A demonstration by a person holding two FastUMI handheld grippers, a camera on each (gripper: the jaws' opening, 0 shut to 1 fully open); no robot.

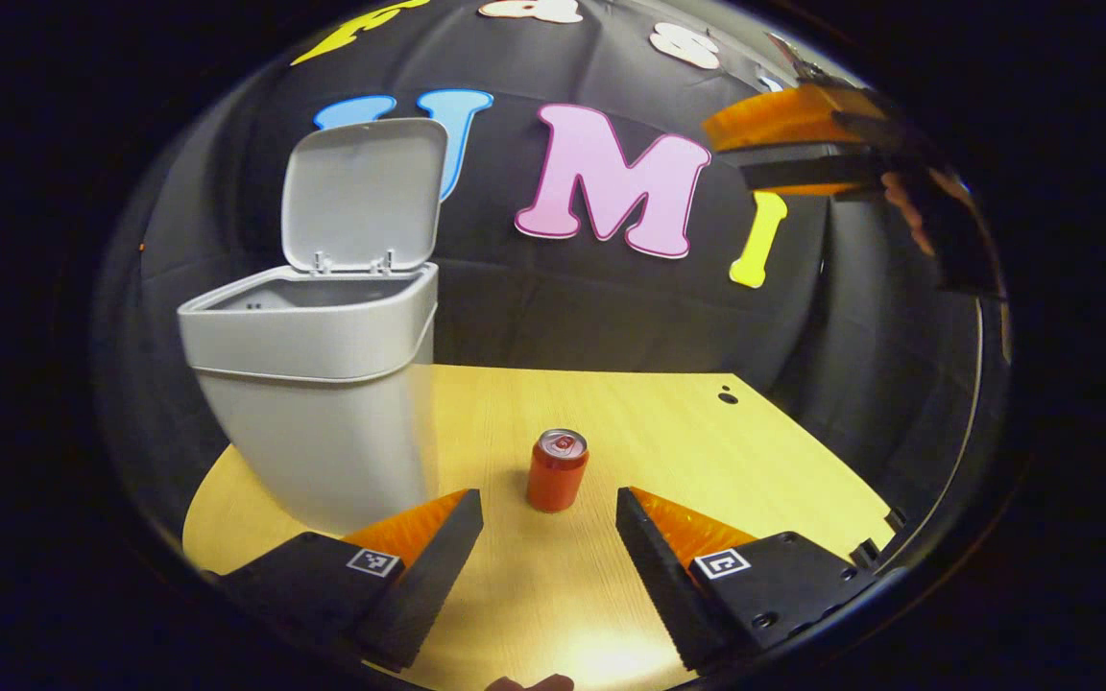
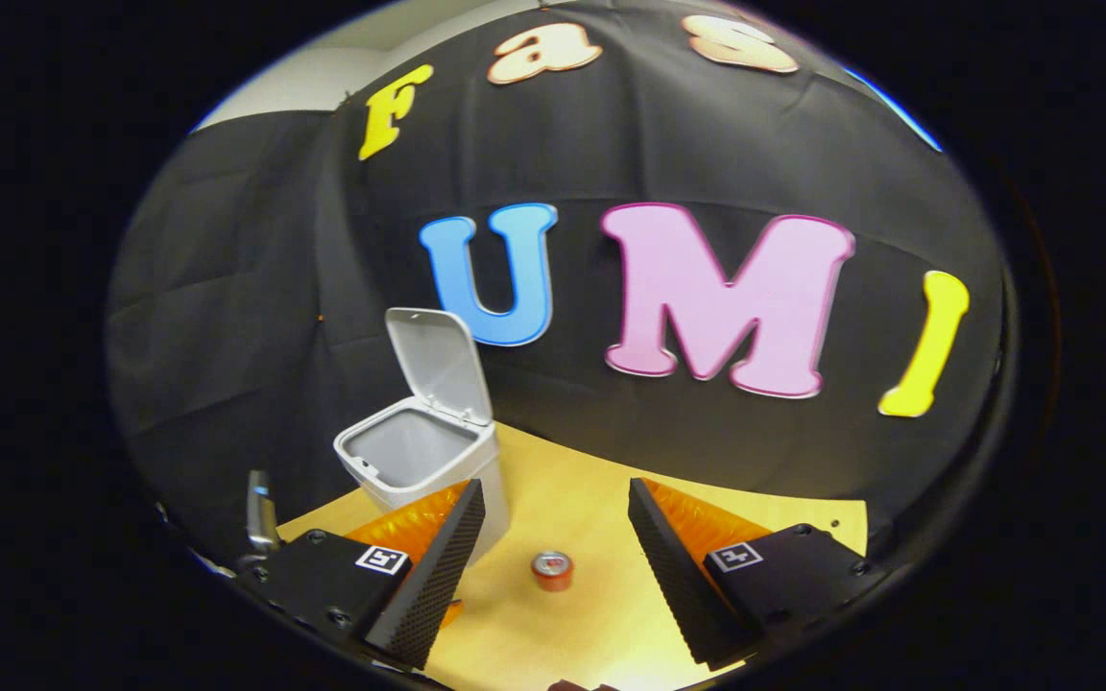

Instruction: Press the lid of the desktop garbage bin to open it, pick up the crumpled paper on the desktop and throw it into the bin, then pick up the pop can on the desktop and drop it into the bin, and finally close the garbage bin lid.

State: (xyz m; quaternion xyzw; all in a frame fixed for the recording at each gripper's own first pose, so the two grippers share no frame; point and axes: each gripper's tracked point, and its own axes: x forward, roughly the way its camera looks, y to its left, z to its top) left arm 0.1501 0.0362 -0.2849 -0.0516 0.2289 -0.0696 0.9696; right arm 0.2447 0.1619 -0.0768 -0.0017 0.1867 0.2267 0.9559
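Bin (image 1: 323, 384) lid (image 1: 366, 192) up, no paper seen on the worktop (image 1: 611, 422), so can next. Can (image 1: 557, 469) upright, just ahead at 12 o'clock of the left gripper (image 1: 549, 523), fingers apart and empty. Right gripper (image 2: 556, 523) high, fingers apart. Likely light, thin-walled, slick: grip mid-body, gently.

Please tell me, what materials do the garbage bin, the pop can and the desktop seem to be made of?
Garbage bin: probably matte grey plastic, with smooth moulded walls and a hinged lid. Pop can: likely thin metal, with a shiny silver top and a glossy red-orange body. Desktop: light wood or wood-look laminate, showing fine grain and a soft sheen.
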